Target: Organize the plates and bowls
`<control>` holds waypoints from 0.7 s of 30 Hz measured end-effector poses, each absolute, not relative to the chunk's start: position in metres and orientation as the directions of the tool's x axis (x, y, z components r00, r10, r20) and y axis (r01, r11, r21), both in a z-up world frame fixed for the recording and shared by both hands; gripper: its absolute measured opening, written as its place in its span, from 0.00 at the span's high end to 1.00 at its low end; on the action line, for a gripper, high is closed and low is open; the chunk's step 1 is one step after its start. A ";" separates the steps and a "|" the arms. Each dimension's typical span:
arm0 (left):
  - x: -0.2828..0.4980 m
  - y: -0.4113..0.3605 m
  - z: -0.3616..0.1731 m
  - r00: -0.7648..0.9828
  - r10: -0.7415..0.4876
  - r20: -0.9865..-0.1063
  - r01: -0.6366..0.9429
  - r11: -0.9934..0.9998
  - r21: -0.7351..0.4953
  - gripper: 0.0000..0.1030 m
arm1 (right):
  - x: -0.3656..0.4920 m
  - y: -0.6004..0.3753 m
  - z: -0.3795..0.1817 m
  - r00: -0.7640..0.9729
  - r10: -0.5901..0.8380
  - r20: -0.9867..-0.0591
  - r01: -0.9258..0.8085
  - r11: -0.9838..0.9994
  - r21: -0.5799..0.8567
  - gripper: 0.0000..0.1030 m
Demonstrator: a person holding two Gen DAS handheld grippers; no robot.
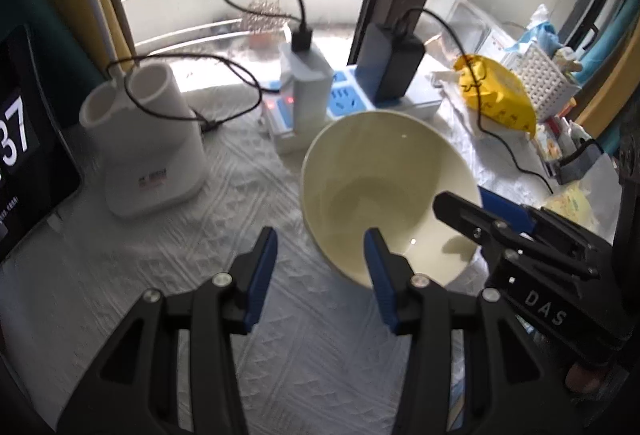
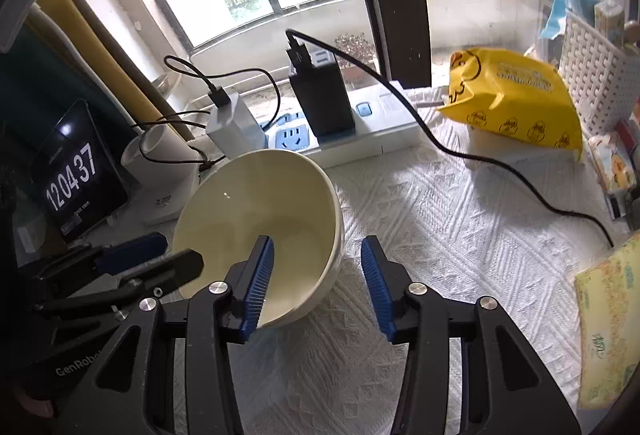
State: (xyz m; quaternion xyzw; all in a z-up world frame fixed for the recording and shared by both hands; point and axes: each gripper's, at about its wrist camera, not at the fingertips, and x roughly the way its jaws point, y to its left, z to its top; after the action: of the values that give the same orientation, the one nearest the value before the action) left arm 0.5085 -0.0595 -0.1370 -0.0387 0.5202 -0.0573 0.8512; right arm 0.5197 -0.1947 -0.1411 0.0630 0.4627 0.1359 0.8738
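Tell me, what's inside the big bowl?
The bowl looks empty: only its smooth cream inside shows. One finger of each gripper, left and right, reaches over its rim, hiding small patches.

Cream bowl (image 1: 384, 191) on white cloth (image 1: 192, 255); left gripper (image 1: 320, 259) open, straddling its near rim; right gripper (image 1: 476, 203) astride far rim.

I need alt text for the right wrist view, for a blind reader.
A cream bowl sits tilted on a white cloth, its rim between the open right tongs. The left tongs reach its other side; a yellow bag lies behind.
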 end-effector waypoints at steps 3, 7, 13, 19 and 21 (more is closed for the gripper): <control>0.511 -0.060 -0.140 0.440 -0.136 -0.887 0.054 0.991 -0.125 0.55 | 0.522 -0.193 -0.147 0.528 0.293 -0.797 -0.179 0.956 0.232 0.70; 0.511 -0.064 -0.141 0.441 -0.122 -0.889 0.069 0.992 -0.102 0.55 | 0.522 -0.190 -0.151 0.530 0.288 -0.798 -0.185 0.957 0.222 0.74; 0.511 -0.075 -0.141 0.460 -0.112 -0.881 0.119 0.991 -0.064 0.63 | 0.522 -0.191 -0.152 0.538 0.288 -0.792 -0.188 0.957 0.221 0.76; 0.511 -0.075 -0.139 0.475 -0.099 -0.875 0.123 0.991 -0.046 0.70 | 0.521 -0.190 -0.152 0.550 0.276 -0.788 -0.189 0.961 0.204 0.76; 0.510 -0.075 -0.138 0.476 -0.097 -0.874 0.121 0.992 -0.045 0.71 | 0.520 -0.190 -0.152 0.551 0.272 -0.789 -0.188 0.962 0.200 0.77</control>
State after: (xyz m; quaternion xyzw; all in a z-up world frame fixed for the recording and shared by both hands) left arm 0.5098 -0.0747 -0.1382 0.0116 0.5078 -0.0636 0.8590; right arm 0.5203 -0.1898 -0.1517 0.0460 0.4557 0.1306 0.8793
